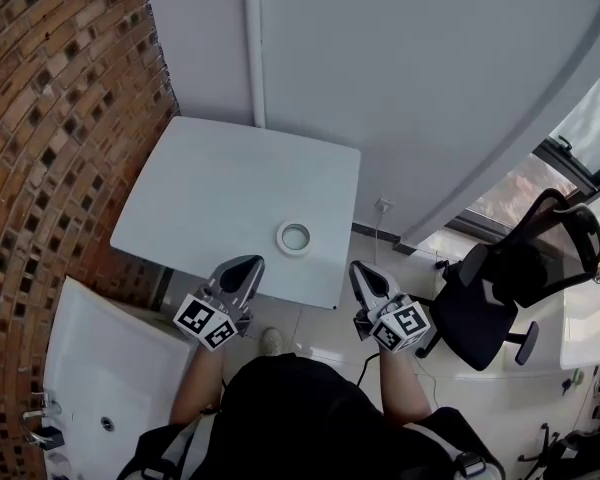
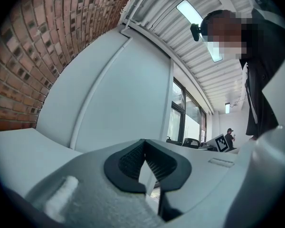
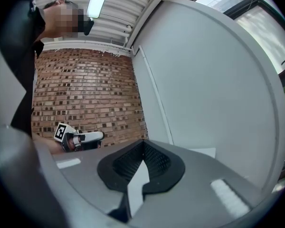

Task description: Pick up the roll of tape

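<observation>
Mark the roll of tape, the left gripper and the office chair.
roll of tape (image 1: 280, 238), head view, left side of its white ring.
left gripper (image 1: 246, 265), head view, between its shut jaw tips.
office chair (image 1: 477, 318), head view, its black seat.

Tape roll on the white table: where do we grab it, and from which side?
Grip the roll of tape by its ring wall: one jaw in the centre hole, one outside, coming down from above at its near side. It lies flat, hole up, near the front edge of the table. The left gripper looks nearer; it is shut, so open it first.
</observation>
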Demonstrator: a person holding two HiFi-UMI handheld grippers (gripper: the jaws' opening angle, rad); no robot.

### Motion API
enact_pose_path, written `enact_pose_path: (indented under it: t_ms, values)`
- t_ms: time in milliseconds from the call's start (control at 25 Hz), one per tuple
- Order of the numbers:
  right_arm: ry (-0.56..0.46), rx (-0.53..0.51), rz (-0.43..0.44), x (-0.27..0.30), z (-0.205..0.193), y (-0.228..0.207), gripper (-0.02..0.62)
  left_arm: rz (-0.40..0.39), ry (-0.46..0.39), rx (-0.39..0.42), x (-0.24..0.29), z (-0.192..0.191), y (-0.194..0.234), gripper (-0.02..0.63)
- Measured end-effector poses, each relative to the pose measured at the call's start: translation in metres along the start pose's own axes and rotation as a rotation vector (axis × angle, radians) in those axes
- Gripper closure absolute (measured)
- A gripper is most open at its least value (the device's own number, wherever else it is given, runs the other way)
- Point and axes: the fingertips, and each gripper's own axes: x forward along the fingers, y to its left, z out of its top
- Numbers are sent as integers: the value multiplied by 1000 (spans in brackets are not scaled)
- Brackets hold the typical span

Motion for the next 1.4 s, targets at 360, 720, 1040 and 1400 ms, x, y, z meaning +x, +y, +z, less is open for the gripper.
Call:
enact_pose_path:
  t_ms: [360,720,1040,1400]
  values:
    - [-38,-28,-44,39,21,-17,589,-130,41,5,33,5,29,604]
    - [-20,2,-83,48,13,-45,589,-129,57,60,53,10,46,604]
    - [-26,-17,-9,72,29,-66,589,-131,85,126,81,-7,47,604]
    - [23,-1,26,80,12,-81,589,-109,265,175,107,-58,61,589]
